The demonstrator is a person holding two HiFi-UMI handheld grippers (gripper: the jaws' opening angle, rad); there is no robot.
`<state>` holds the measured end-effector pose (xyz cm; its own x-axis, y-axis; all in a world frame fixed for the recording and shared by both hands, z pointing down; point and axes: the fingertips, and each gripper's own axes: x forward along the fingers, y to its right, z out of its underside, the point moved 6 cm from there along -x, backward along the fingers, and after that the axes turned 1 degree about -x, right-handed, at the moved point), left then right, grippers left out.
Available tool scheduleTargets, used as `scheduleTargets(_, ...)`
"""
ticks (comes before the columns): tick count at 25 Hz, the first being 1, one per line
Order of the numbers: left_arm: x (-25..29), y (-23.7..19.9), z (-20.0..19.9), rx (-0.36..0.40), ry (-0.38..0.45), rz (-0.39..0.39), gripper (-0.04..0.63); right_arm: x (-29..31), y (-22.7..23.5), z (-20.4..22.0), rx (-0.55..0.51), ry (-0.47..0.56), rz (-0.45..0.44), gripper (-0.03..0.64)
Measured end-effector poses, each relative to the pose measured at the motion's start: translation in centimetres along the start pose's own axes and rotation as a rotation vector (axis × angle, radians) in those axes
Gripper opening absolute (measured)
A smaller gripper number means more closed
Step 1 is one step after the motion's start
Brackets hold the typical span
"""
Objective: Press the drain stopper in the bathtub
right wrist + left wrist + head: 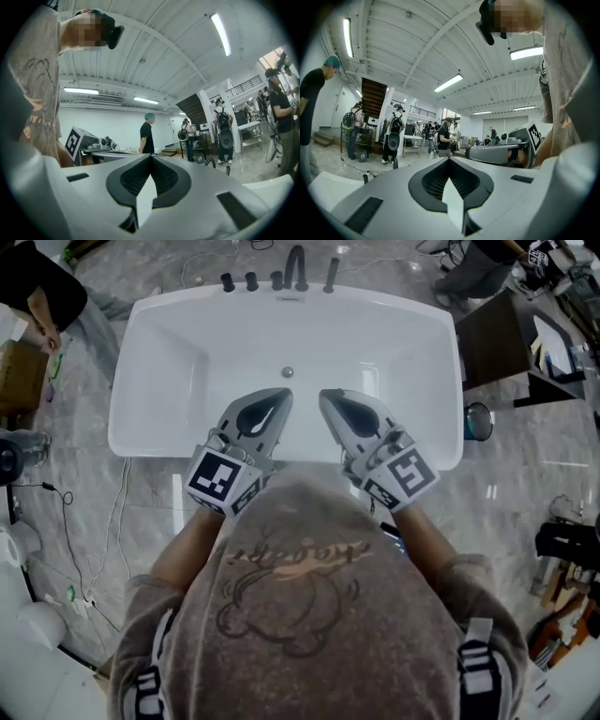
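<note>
A white bathtub (159, 362) lies below me, and the small round metal drain stopper (288, 372) sits in the middle of its floor. My left gripper (280, 396) and right gripper (326, 396) hover side by side over the tub's near rim, short of the stopper. Each is shut, with nothing between its jaws. In the left gripper view the left gripper (449, 159) points level across the room, and the right gripper (501, 152) shows beside it. The right gripper view has the right gripper (151, 156) with its tips together. Neither gripper view shows the stopper.
A dark faucet (296, 266) and several knobs stand on the tub's far rim. A person (37, 292) stands at the top left, cables (89, 549) trail on the marble floor at the left. At the right are a dark cabinet (497, 338) and a blue round object (478, 421).
</note>
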<state>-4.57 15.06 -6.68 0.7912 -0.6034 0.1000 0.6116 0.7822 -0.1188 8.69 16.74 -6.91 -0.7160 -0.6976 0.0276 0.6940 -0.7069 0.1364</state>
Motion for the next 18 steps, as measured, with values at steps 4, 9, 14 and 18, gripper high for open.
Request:
scheduleTargets(4,-0.6,0.1,-0.3,0.024,0.021,0.009,0.002,-0.6,-1.5,-0.2,-0.017,0.061,-0.095,0.003)
scheduleTargets(9,-0.8,0.1,0.2,0.061,0.028,0.054,0.002,-0.4,-2.3,0.3,-0.038,0.067,-0.202,0.003)
scheduleTargets(14,-0.1,0.1,0.5,0.063,0.032,0.060,0.002,-0.4,-2.0,0.7,-0.051,0.070,-0.244,0.003)
scheduleTargets(18,0.0,0.1,0.7,0.070,0.030,0.064,0.002,-0.5,-2.1,0.7,-0.054,0.071,-0.249,0.003)
